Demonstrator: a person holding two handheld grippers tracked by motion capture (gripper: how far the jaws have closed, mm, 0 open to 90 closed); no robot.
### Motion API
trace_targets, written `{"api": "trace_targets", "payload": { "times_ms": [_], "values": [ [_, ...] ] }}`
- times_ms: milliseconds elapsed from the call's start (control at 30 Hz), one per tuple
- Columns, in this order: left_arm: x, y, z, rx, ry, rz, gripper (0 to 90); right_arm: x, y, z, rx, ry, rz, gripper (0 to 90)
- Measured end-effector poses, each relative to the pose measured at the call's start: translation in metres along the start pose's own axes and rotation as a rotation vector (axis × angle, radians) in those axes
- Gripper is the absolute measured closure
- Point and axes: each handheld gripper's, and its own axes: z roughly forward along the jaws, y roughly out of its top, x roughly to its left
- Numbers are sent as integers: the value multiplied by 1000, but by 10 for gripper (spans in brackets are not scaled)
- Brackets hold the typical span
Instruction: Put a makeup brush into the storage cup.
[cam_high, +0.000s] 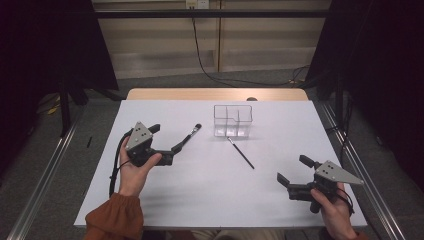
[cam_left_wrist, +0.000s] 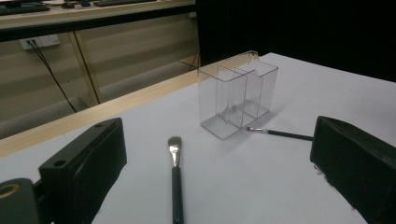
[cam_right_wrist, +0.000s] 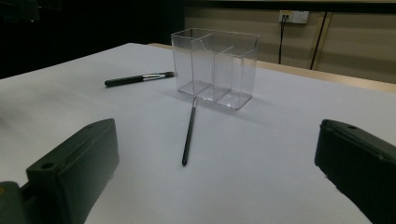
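My right gripper (cam_high: 290, 174) sits nearest to me, well short of the clear box (cam_high: 233, 120) and off to its right, held above the white table (cam_high: 280, 200). Its jaws stand wide apart with nothing between them, and they touch nothing. Looking along them in the right gripper view, I see the thin brush (cam_right_wrist: 189, 132) lying flat on the table ahead, its far tip right at the foot of the box (cam_right_wrist: 215, 67).

My left gripper (cam_high: 169, 145) is a little farther up, to the left of the box and near it. Its jaws are wide open too and hold nothing. The flat brush (cam_left_wrist: 175, 179) lies between them in the left gripper view, handle toward me, bristles pointing on toward the box (cam_left_wrist: 237, 93); I cannot tell whether either jaw touches it.

The box stands upright beyond both brushes, divided into compartments, all of them bare.
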Motion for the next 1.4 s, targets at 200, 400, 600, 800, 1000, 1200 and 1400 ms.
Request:
{"api": "trace_targets", "payload": {
  "times_ms": [200, 400, 600, 800, 1000, 1200, 1400],
  "values": [
    [6, 6, 7, -1, 5, 4, 40, 0, 0, 0, 1, 3, 2, 0],
    [10, 6, 18, 4, 8, -2, 40, -1, 0, 0, 0, 2, 1, 0],
    [15, 11, 29, 22, 10, 4, 39, -1, 0, 0, -1, 4, 3, 0],
    [22, 20, 42, 12, 34, 12, 35, 0, 0, 1, 2, 3, 9, 0],
    [29, 24, 52, 31, 34, 4, 35, -1, 0, 0, 2, 5, 8, 0],
    [34, 28, 63, 60, 12, 6, 30, 0, 0, 1, 1, 6, 9, 0],
    [40, 33, 72, 77, 11, -6, 22, 0, 0, 1, 1, 7, 9, 0]
  ]
}}
